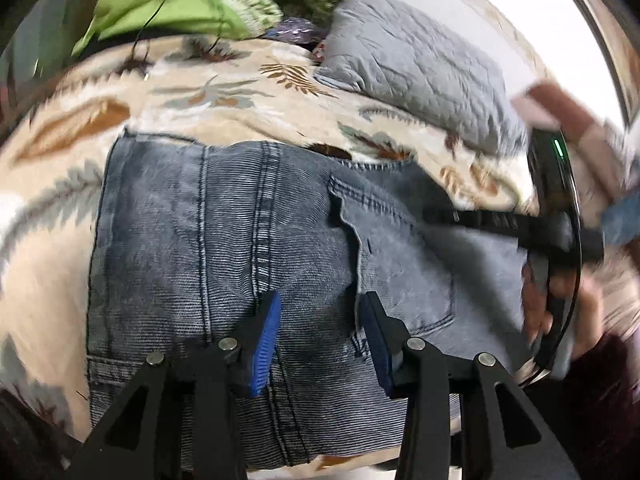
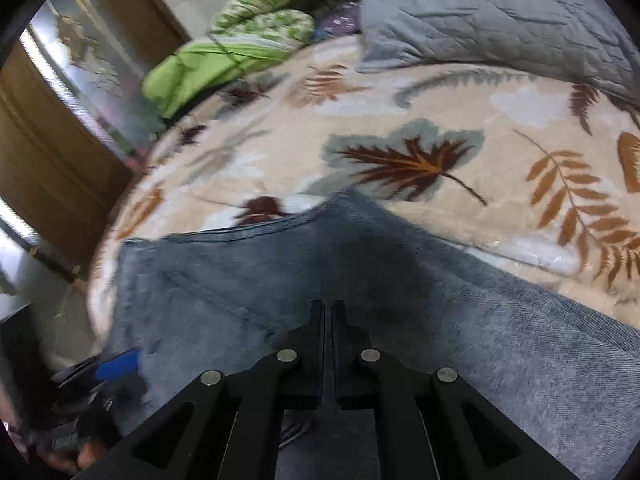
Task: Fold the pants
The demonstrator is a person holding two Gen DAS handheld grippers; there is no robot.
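Blue-grey denim pants (image 1: 248,240) lie folded on the leaf-patterned bedspread (image 1: 240,92), back pocket up. My left gripper (image 1: 320,304) is open just above the pants near the pocket edge, holding nothing. My right gripper (image 2: 328,312) is shut, with nothing visible between its fingers, and hovers over the pants (image 2: 280,296). The right gripper also shows as a dark blurred shape at the right of the left wrist view (image 1: 452,214). The left gripper's blue pad (image 2: 118,364) shows at the lower left of the right wrist view.
A grey quilted pillow (image 1: 416,64) lies at the back right of the bed. A green blanket pile (image 1: 160,8) and a green-white patterned cloth (image 2: 272,8) sit at the back left. A wooden cabinet (image 2: 60,160) stands beyond the bed's left edge.
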